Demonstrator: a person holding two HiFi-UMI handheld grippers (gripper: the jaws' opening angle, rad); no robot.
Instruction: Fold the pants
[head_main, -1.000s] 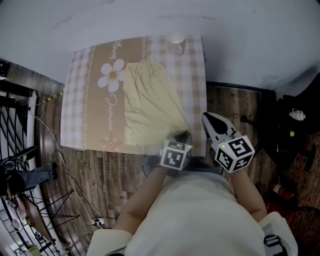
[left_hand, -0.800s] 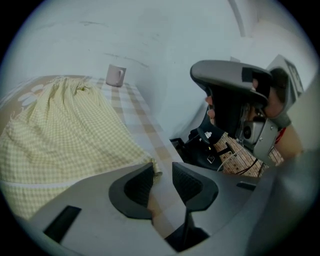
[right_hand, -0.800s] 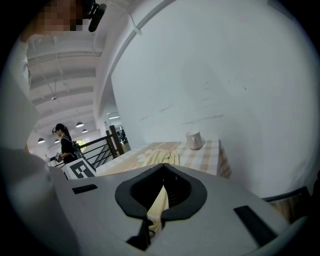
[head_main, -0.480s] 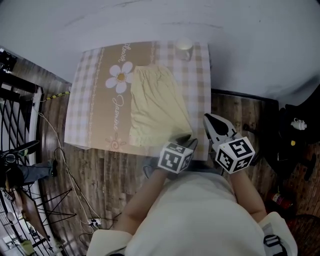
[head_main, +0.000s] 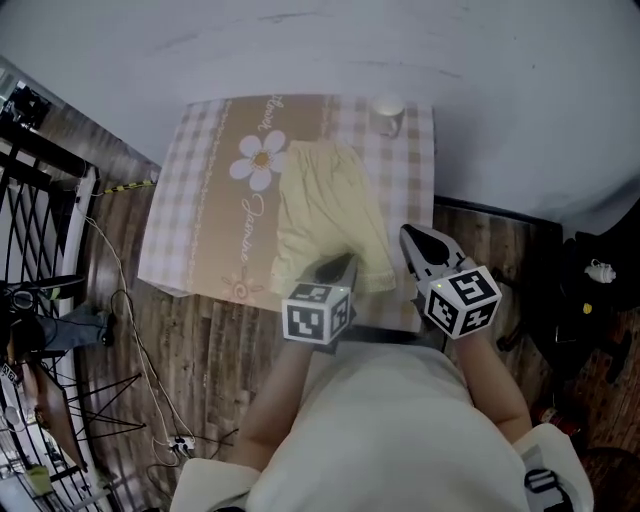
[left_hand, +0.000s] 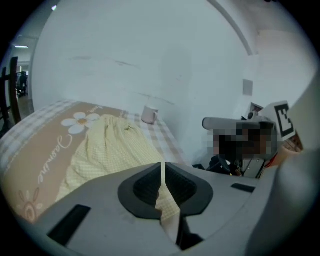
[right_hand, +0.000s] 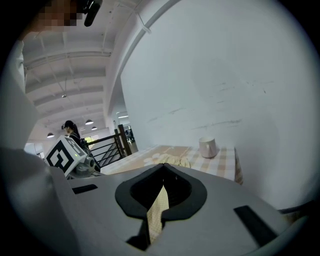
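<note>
My left tool has just clenched on the near hem of the yellow pants. My right tool pinches the same fabric beside it. The pants stretch ahead across the counter.

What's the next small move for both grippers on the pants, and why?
Probably lift the gripped hem and carry it toward the waistband by the mug. The left gripper's jaws have just been closing and now pinch pants fabric. The right gripper also grips fabric, and the pants lie stretched out full length.
</note>
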